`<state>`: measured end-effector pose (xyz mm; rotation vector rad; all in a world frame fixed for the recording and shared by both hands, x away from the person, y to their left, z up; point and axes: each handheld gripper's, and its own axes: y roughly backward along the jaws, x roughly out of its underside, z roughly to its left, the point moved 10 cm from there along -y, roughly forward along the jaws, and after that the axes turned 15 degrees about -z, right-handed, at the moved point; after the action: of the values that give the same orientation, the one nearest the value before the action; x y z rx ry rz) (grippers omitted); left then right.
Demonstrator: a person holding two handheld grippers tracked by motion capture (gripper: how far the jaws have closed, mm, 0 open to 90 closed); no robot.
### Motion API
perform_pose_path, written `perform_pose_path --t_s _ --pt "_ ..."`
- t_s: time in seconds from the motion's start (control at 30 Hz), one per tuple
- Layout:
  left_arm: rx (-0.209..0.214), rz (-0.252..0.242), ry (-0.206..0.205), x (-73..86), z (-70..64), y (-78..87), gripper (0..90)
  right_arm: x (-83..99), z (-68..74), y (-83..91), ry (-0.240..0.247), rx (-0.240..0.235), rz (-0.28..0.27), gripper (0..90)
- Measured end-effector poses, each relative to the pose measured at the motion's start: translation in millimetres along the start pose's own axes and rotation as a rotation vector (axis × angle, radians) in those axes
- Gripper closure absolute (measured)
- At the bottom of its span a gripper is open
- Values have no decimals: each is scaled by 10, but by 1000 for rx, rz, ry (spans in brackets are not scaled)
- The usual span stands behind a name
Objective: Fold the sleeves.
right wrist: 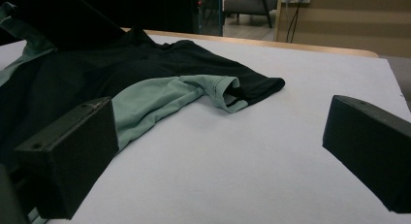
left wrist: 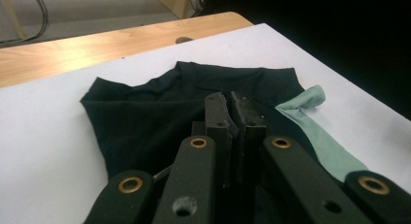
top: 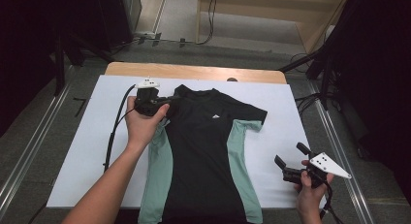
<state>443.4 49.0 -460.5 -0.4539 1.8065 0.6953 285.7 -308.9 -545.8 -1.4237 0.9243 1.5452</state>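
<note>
- Pinching the left shoulder of the black-and-green shirt [top: 203, 151], the left tool [top: 165, 102] has its jaws closed on the dark fabric; the garment lies flat along the white tabletop [top: 72, 151].
- The right tool [top: 290, 162] hovers wide open and empty, near the hem side.
- To my eye, a low, even pull would move the sleeve cleanly; lifting high risks bunching the collar.
</note>
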Motion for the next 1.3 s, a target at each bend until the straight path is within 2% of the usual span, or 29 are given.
perform_pose_path --t_s 0.23,0.6,0.93,1.2,1.3 --pt "24 12 4 72 -105 -136 866 2 0 -1 0 2 2 0" --pt "47 36 21 201 -191 -348 866 5 -5 -7 0 10 4 0" --pt "50 62 48 379 -209 -557 866 11 -9 -17 6 12 8 0" --pt "51 65 65 462 -232 -635 867 16 -4 -18 5 12 12 0" --pt "70 57 70 463 -253 -636 866 17 -6 -19 7 13 13 0"
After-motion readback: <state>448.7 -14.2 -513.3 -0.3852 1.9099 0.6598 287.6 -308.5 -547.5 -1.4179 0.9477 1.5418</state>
